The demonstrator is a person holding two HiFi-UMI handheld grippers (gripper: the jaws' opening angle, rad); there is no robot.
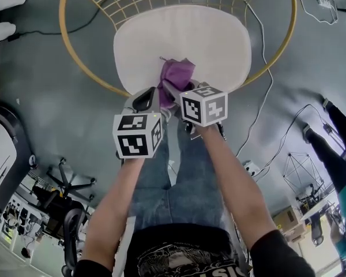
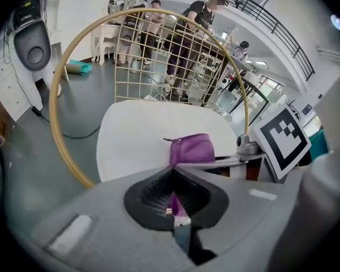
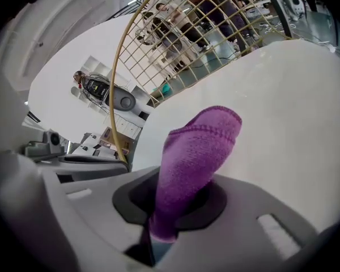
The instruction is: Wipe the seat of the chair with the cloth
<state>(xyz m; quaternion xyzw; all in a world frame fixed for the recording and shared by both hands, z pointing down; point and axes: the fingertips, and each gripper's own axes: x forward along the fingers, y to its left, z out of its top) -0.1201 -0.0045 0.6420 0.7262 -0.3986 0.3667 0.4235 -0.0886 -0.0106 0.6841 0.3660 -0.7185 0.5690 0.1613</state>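
Two grippers clenched on purple cloth [image 1: 177, 75]: right gripper [image 3: 158, 231] on a thick fold, left gripper [image 2: 173, 208] on a thin edge. Cloth sits bunched on the white seat [image 1: 219, 39]

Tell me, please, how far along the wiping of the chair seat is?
Done: the cloth is picked up. The right gripper has its jaws shut on it, and the left gripper pinches a thin purple strip. In hand: the cloth sits bunched at the near edge of the seat. Left: most of the seat lies beyond the cloth, and nothing shows how much has been wiped.
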